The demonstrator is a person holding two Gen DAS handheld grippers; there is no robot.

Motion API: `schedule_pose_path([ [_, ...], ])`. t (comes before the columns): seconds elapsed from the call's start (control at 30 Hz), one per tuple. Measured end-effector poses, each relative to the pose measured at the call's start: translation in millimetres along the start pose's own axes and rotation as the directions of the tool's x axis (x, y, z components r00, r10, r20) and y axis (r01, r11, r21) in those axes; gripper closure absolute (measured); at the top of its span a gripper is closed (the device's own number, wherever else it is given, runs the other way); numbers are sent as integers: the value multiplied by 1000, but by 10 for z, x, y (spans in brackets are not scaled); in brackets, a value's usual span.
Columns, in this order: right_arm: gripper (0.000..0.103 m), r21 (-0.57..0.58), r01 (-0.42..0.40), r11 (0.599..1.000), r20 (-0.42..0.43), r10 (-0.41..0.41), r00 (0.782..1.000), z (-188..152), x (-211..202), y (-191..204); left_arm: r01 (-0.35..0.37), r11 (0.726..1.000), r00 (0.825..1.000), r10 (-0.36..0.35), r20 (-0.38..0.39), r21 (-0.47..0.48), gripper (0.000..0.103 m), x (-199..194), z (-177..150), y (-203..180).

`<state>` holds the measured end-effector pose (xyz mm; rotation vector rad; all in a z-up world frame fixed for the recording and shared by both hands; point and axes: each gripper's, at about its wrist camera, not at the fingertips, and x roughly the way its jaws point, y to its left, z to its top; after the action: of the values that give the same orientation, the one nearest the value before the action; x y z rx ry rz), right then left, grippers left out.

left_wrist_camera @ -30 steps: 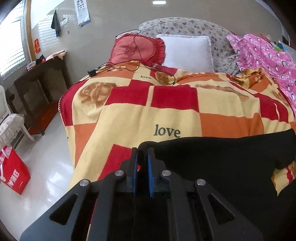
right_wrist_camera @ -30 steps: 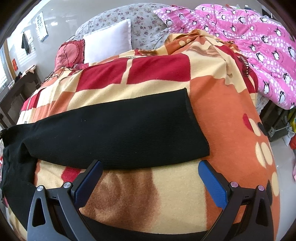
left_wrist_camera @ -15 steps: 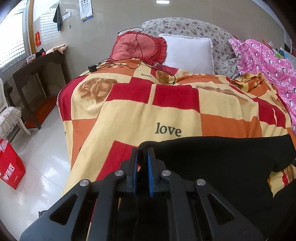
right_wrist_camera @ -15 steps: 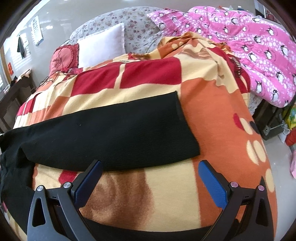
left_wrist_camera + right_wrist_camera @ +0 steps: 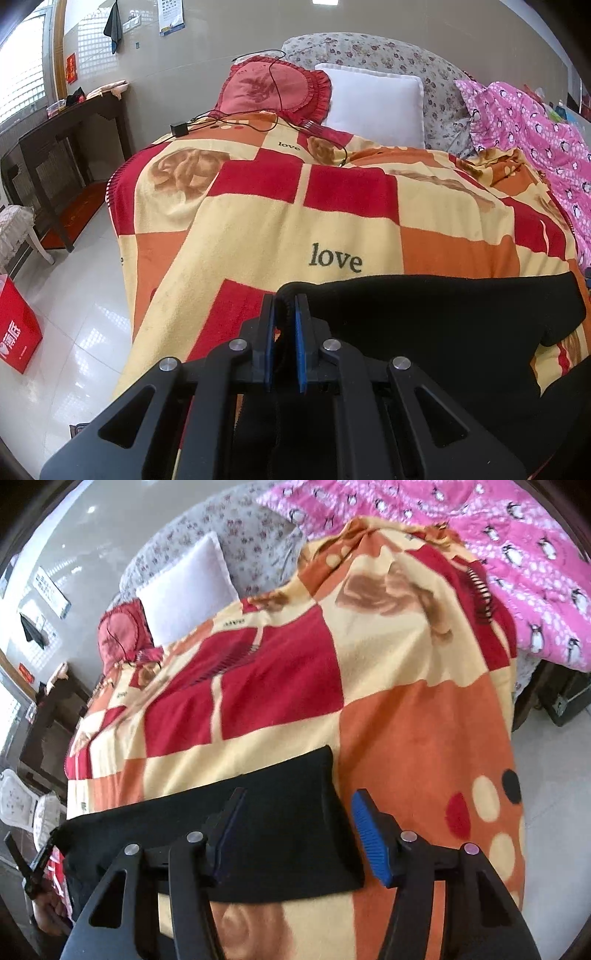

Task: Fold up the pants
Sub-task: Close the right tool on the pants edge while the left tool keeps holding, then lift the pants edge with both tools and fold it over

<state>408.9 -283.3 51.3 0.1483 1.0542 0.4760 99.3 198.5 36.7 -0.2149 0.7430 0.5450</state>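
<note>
Left gripper point(image 5: 283, 308): jaws closed on the black pants point(image 5: 424, 317) waist edge. Right gripper point(image 5: 297, 814): jaws open, straddling the pant-leg hem on the blanket point(image 5: 424, 716).

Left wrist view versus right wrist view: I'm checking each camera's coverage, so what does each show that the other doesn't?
Only the left wrist view shows the left gripper shut on the black pants, the word "love" on the blanket, and a red bag on the floor. Only the right wrist view shows the right gripper open over the leg end, and the blanket's dots. Both show the pants, the checked blanket, the white pillow, the red cushion and the pink penguin quilt.
</note>
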Motion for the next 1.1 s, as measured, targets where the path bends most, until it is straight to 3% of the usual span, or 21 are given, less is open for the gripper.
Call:
schedule_pose_path([
  [0.07,52,-4,1,1000,-12,-1,1000,68,121,4,3,1000,1000,-3,-1,1,96,-2,5,2],
  [0.33,58,-64,59,996,-66,-63,996,197,448,1,-5,1000,1000,5,-12,13,96,39,29,-21],
  [0.37,64,-76,58,995,-74,-63,995,196,485,5,-6,1000,1000,6,-15,13,96,44,32,-23],
  [0.43,91,-84,34,996,-87,-41,995,195,520,4,-7,1000,1000,7,-16,13,96,37,32,-25],
  [0.47,96,-83,21,996,-79,-28,996,197,495,-12,-4,1000,1000,4,-15,13,96,29,33,-23],
  [0.63,97,-163,5,987,39,1,999,82,-14,52,14,999,1000,-15,17,31,96,-153,-17,5],
  [0.9,98,-325,20,946,174,38,984,-865,-896,73,55,997,997,-57,49,49,100,-595,-395,146],
  [1.1,97,-393,75,917,224,16,975,-1755,-1166,-55,126,992,992,-126,-17,3,97,-758,-860,350],
])
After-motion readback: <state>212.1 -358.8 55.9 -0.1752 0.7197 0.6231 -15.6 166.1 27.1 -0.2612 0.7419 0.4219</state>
